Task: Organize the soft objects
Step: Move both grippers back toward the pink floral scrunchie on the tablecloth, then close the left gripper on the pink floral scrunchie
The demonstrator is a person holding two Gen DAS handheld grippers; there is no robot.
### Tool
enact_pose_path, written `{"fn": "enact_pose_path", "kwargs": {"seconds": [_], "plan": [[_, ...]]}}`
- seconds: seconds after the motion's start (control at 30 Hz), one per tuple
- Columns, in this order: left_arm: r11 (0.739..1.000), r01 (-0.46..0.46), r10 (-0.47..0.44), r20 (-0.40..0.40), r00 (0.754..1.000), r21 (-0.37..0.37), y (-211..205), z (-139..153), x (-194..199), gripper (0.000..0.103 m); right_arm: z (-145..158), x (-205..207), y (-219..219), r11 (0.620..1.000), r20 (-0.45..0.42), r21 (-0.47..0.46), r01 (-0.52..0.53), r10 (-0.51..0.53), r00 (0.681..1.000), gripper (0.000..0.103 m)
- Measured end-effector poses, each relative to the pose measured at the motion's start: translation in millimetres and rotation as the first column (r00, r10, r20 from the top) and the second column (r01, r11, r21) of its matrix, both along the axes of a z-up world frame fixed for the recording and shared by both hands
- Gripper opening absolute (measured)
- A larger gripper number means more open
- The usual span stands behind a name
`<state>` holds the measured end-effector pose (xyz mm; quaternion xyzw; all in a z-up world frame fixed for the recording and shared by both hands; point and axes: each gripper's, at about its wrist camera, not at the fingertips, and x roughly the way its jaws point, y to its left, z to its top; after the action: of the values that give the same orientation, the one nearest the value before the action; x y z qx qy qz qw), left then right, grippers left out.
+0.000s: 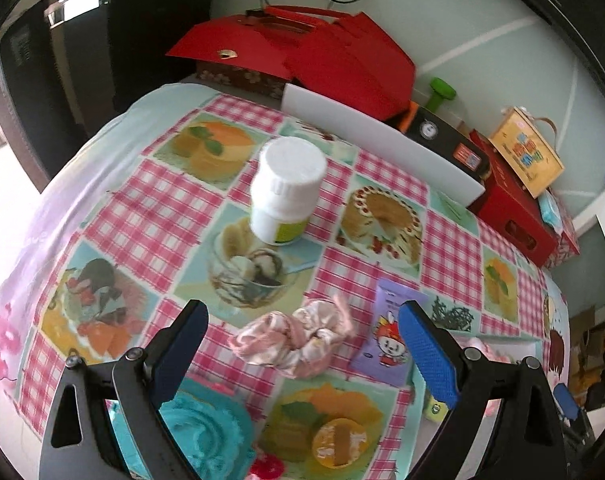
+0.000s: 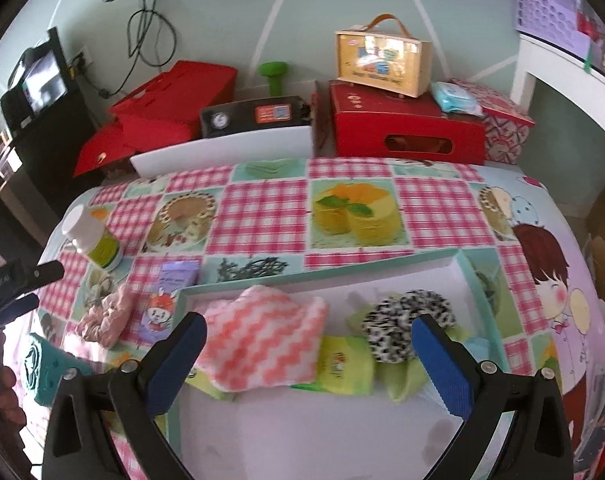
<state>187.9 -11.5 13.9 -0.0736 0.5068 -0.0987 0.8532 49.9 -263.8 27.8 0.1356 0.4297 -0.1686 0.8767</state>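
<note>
Pink scrunchie (image 1: 292, 338) lying flat, long axis seemingly left-right, left gripper (image 1: 302, 344) fingers apart, right gripper (image 2: 308, 354) likewise.

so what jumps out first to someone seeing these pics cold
The loud pink-checked tablecloth printed with cakes covers the whole table. On it, a shallow mint-edged white tray holds a pink zigzag-striped cloth beside a black-and-white leopard-print scrunchie, right in front of the open right tongs. Further left, a satiny pink scrunchie lies between the fingers of the open left tongs, with a white plastic pill bottle standing behind it.
</note>
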Motion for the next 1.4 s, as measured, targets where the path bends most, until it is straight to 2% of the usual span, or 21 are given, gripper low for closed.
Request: {"fn": "enact_pose_path", "kwargs": {"seconds": [0.43,0.6,0.7,0.77,0.87,1.4], "plan": [[0.998,-0.064,0.063,-0.048,0.997,-0.011,25,-10,8,0.096,-17,29,57,0.991,-0.032,0.016,-0.135,0.135,0.99,0.103],[0.998,-0.067,0.067,-0.064,0.996,0.01,28,-16,10,0.096,-24,39,77,0.98,-0.031,0.036,-0.197,0.199,0.98,0.103],[0.998,-0.057,0.058,-0.076,0.995,0.025,24,-21,11,0.096,-28,45,84,0.973,-0.017,0.054,-0.223,0.224,0.974,0.103],[0.999,-0.048,0.048,-0.094,0.994,0.01,22,-26,12,0.096,-32,50,88,0.967,-0.005,0.076,-0.243,0.244,0.97,0.103],[0.999,-0.033,0.035,-0.112,0.993,0.013,17,-33,14,0.096,-35,55,93,0.964,-0.007,0.07,-0.256,0.257,0.966,0.103],[0.99,0.096,-0.079,-0.159,0.984,0.101,-22,-57,22,0.096,-43,71,78,0.972,-0.022,0.063,-0.226,0.228,0.973,0.103]]}}
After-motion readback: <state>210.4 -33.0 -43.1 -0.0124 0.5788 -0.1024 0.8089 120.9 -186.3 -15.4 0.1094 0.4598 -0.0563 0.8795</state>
